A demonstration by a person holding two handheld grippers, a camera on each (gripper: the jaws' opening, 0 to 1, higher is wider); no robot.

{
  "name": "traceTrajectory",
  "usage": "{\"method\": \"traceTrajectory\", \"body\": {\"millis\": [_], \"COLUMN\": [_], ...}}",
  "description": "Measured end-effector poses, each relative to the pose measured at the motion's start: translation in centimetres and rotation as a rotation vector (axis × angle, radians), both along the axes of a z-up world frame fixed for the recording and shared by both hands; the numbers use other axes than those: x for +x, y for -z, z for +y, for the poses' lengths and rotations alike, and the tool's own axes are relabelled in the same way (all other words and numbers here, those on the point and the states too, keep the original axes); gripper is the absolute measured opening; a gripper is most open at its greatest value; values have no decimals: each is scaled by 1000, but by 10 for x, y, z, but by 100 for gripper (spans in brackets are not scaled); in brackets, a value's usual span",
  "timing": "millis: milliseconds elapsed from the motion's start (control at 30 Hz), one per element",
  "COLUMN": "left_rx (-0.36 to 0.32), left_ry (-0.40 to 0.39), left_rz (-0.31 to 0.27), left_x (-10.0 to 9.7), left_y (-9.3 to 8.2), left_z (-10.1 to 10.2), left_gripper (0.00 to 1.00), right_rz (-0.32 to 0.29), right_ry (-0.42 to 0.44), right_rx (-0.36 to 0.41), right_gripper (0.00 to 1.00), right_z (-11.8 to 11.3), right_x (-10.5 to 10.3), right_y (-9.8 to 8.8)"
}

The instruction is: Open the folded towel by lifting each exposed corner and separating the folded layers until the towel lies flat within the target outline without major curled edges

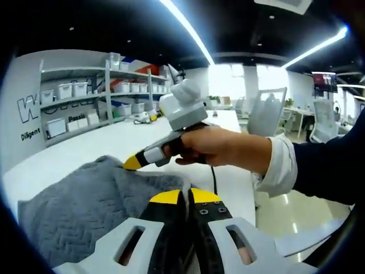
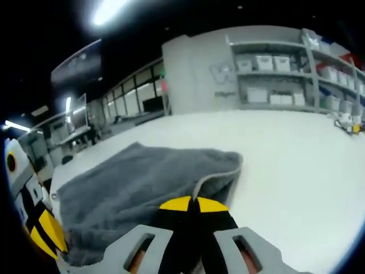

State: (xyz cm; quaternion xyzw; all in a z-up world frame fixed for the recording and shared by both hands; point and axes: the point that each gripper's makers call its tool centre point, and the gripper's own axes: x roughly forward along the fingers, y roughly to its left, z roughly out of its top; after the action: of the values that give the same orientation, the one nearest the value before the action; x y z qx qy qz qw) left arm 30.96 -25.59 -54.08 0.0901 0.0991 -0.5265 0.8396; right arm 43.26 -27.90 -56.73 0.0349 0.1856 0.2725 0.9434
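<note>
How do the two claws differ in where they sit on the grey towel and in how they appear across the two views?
The left claw sits at the towel's near edge, while the right claw touches its far edge. In the left gripper view the right claw comes in from the right, held by a hand; the right gripper view shows the left claw at its left edge. Both have yellow tips, and both look shut.

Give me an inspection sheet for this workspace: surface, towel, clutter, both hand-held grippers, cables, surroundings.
Surface: long white table, no target outline seen.
Job's things: grey textured cloth towel, still folded, layered edge at one corner.
Clutter: small yellow-and-white items at the table's far end.
Grippers: left hand-held gripper jaws shut over the towel; right hand-held gripper jaws shut at the folded corner, a person's hand holding it.
Cables: black cable below that hand.
Surroundings: grey shelves with white bins, office chairs.
</note>
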Motion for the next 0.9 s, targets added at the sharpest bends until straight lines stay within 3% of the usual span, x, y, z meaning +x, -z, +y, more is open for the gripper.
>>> {"method": "traceTrajectory", "body": {"millis": [567, 900], "left_rx": [-33, -68], "left_ry": [-56, -87], "left_rz": [-64, -82], "left_x": [-2, 1], "left_y": [-24, -36], "left_z": [27, 43], "left_gripper": [4, 4], "right_rz": [-20, -36], "right_ry": [0, 20], "right_rx": [-14, 30], "right_gripper": [0, 0], "right_z": [12, 15], "right_x": [0, 2], "right_y": [-16, -24]}}
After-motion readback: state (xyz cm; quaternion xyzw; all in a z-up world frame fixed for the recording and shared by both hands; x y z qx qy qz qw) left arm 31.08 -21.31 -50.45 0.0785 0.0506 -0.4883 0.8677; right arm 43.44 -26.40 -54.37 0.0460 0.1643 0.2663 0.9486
